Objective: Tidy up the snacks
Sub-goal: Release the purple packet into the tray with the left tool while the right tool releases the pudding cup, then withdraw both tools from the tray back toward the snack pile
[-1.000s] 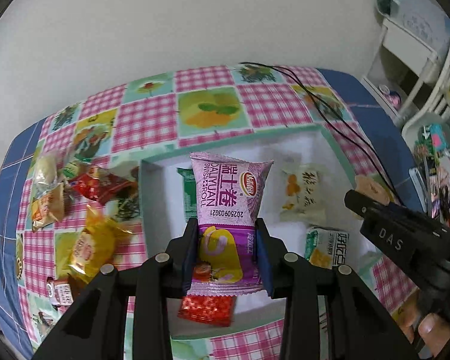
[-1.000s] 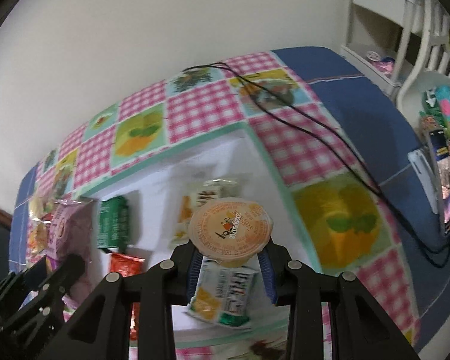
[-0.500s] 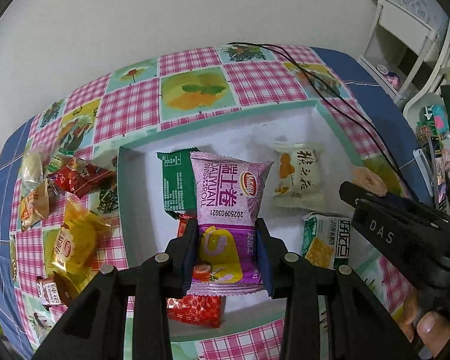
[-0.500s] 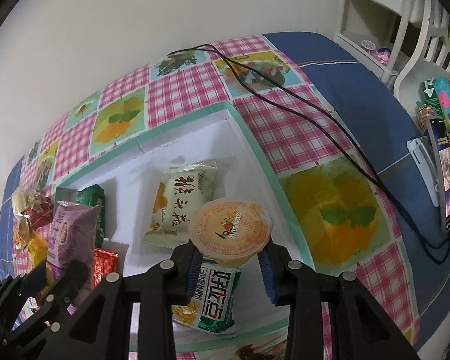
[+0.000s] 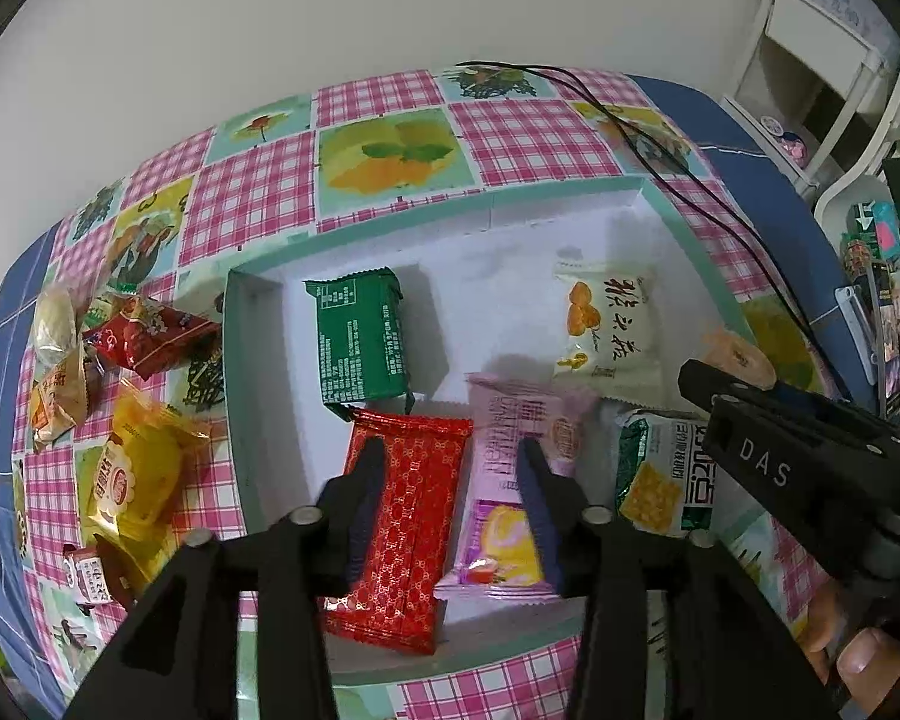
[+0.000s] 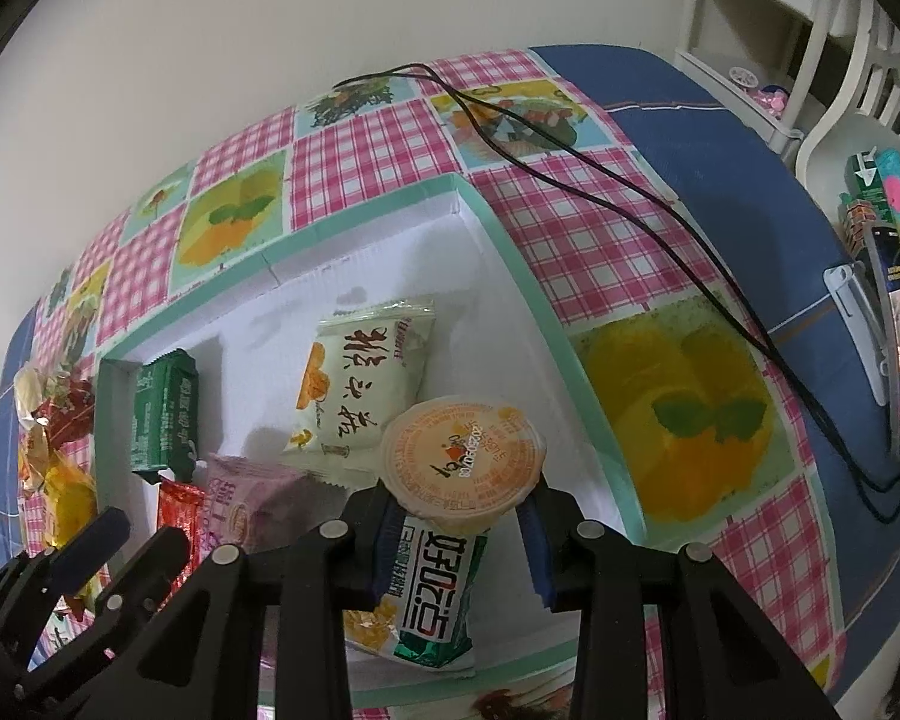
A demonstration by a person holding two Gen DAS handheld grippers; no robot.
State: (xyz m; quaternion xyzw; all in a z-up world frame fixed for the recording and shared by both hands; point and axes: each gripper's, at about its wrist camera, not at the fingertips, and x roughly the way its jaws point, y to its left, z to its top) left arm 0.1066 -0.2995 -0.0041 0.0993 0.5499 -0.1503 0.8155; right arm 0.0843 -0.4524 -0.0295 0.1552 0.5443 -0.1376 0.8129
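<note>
The left gripper (image 5: 450, 480) has just been opening, its jaws now released, so the pink packet (image 5: 510, 480) lies loose in the white box (image 5: 258, 396), between the red packet (image 5: 402, 528) at 9 o'clock and the green-and-white packet (image 5: 666, 480) at 3 o'clock. The right gripper (image 6: 459, 525) is clenched on the jelly cup (image 6: 462, 456), held over the box, likely for setting down next. Farther, at 9 o'clock, unsorted snacks (image 5: 120, 408) wait on the counter (image 5: 540, 138).
</note>
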